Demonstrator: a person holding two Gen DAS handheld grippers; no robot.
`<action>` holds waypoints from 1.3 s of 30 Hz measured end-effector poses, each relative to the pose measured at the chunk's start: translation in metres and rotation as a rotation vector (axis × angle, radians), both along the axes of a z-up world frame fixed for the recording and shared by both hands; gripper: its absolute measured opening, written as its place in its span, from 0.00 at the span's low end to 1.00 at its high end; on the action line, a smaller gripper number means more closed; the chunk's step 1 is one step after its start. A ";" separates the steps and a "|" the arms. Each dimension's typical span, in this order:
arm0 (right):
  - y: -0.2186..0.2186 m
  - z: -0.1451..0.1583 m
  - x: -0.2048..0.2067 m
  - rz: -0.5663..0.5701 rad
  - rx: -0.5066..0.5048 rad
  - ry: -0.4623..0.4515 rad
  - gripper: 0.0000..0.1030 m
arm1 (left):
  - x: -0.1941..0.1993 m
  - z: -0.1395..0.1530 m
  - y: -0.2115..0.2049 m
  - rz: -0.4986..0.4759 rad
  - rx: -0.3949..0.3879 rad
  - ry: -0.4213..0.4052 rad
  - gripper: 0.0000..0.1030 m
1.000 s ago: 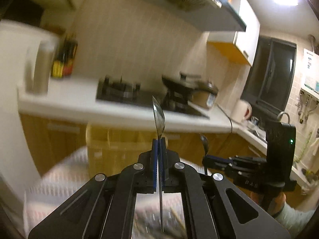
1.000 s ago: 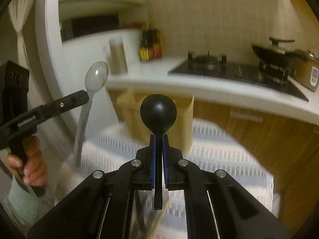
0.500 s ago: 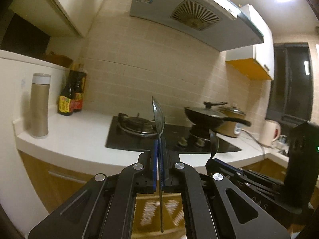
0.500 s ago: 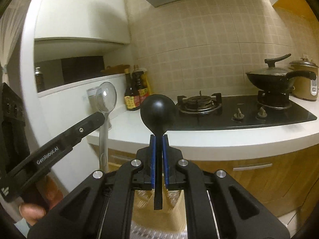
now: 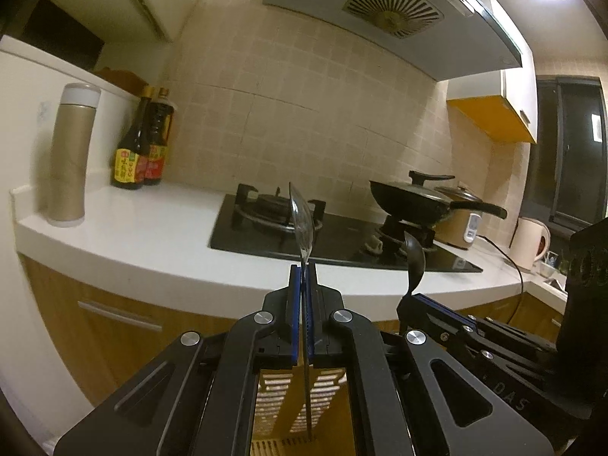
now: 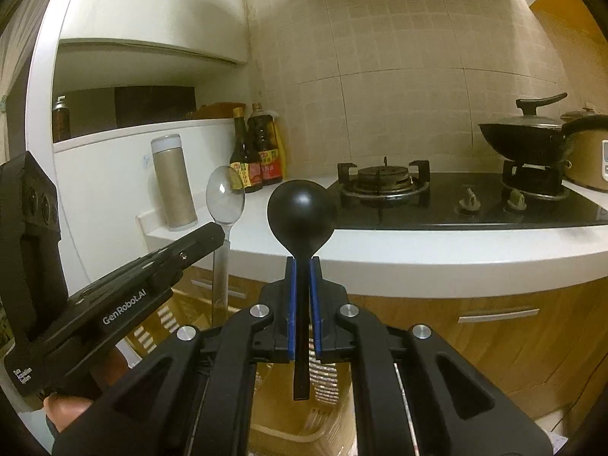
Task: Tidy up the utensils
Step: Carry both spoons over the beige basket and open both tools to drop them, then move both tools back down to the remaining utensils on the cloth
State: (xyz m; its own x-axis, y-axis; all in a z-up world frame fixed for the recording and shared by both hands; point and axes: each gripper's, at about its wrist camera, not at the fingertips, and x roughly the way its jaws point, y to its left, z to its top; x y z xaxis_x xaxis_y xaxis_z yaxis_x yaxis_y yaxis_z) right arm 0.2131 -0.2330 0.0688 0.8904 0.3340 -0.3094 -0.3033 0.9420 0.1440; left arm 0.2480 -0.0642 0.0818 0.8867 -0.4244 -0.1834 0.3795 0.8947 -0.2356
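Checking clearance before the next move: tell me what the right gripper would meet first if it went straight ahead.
Probably the counter edge. The right gripper, shut on the black spoon, points at it, with the stove behind. No obstacle shows between, though depth is unclear.

Flask point(image 5: 70, 155) left of bottles point(image 5: 140, 144) on counter point(image 5: 152, 235); stove point(image 5: 323, 231) right, pan point(image 5: 418, 197) atop.
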 end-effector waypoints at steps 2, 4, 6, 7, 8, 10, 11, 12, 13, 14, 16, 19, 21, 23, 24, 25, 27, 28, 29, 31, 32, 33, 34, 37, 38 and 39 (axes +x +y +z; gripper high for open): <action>0.000 -0.002 -0.002 0.011 -0.005 0.013 0.05 | -0.003 -0.001 0.001 -0.011 0.004 0.008 0.02; -0.001 -0.003 -0.007 0.026 -0.008 0.030 0.06 | -0.005 -0.001 0.003 -0.030 0.006 0.024 0.10; -0.003 -0.004 -0.012 0.028 -0.019 0.037 0.08 | -0.010 -0.001 0.007 -0.031 0.005 0.032 0.17; -0.004 -0.004 -0.014 0.025 -0.024 0.040 0.12 | -0.013 0.000 0.010 -0.033 0.004 0.036 0.21; -0.005 -0.004 -0.017 0.023 -0.025 0.045 0.14 | -0.015 0.000 0.012 -0.034 0.002 0.039 0.22; -0.010 -0.003 -0.024 0.024 -0.017 0.059 0.15 | -0.023 0.003 0.017 -0.036 0.000 0.045 0.23; -0.013 -0.002 -0.026 0.024 -0.014 0.066 0.19 | -0.028 0.005 0.021 -0.038 0.000 0.048 0.26; -0.016 -0.001 -0.031 0.024 -0.011 0.070 0.22 | -0.032 0.006 0.022 -0.041 0.000 0.049 0.28; -0.018 0.000 -0.034 0.025 -0.009 0.071 0.31 | -0.037 0.008 0.024 -0.045 -0.001 0.052 0.30; -0.021 0.002 -0.039 0.021 -0.009 0.070 0.43 | -0.043 0.010 0.028 -0.045 0.001 0.057 0.33; -0.025 0.007 -0.051 0.015 -0.018 0.073 0.47 | -0.052 0.013 0.032 -0.047 0.008 0.068 0.36; -0.030 0.013 -0.070 0.001 -0.046 0.102 0.47 | -0.070 0.018 0.041 -0.067 -0.003 0.099 0.36; -0.033 0.016 -0.083 -0.013 -0.065 0.127 0.47 | -0.081 0.021 0.046 -0.074 -0.006 0.128 0.38; -0.035 0.019 -0.094 -0.012 -0.076 0.160 0.47 | -0.091 0.023 0.050 -0.098 -0.005 0.162 0.42; -0.036 0.020 -0.099 -0.005 -0.075 0.182 0.47 | -0.095 0.023 0.051 -0.107 -0.005 0.175 0.42; -0.037 0.020 -0.102 -0.003 -0.076 0.200 0.47 | -0.100 0.024 0.052 -0.122 -0.004 0.195 0.43; -0.038 0.019 -0.108 0.005 -0.078 0.258 0.47 | -0.109 0.022 0.051 -0.139 0.014 0.231 0.44; -0.039 0.016 -0.110 0.021 -0.073 0.305 0.47 | -0.112 0.020 0.050 -0.142 0.029 0.249 0.44; -0.040 0.013 -0.112 0.035 -0.063 0.345 0.47 | -0.117 0.018 0.048 -0.144 0.053 0.273 0.44; -0.040 0.005 -0.116 0.056 -0.048 0.425 0.47 | -0.124 0.012 0.044 -0.147 0.091 0.311 0.44; -0.040 0.000 -0.118 0.067 -0.047 0.470 0.47 | -0.127 0.008 0.042 -0.150 0.110 0.334 0.44; -0.039 -0.006 -0.120 0.079 -0.045 0.511 0.47 | -0.129 0.002 0.040 -0.154 0.137 0.370 0.44; -0.038 -0.010 -0.121 0.088 -0.044 0.541 0.47 | -0.131 -0.004 0.039 -0.158 0.154 0.400 0.44; -0.034 -0.030 -0.124 0.112 -0.052 0.663 0.47 | -0.134 -0.027 0.037 -0.178 0.190 0.510 0.44; -0.034 -0.038 -0.125 0.117 -0.056 0.700 0.47 | -0.133 -0.035 0.037 -0.185 0.195 0.544 0.44; -0.032 -0.045 -0.126 0.121 -0.061 0.734 0.47 | -0.133 -0.045 0.038 -0.193 0.199 0.587 0.43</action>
State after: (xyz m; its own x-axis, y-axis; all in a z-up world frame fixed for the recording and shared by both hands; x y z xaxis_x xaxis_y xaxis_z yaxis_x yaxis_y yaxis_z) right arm 0.0866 -0.2654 0.0233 0.4057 0.3798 -0.8314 -0.2509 0.9209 0.2982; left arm 0.1152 -0.0262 0.0364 0.5262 -0.4735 -0.7063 0.3959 0.8715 -0.2893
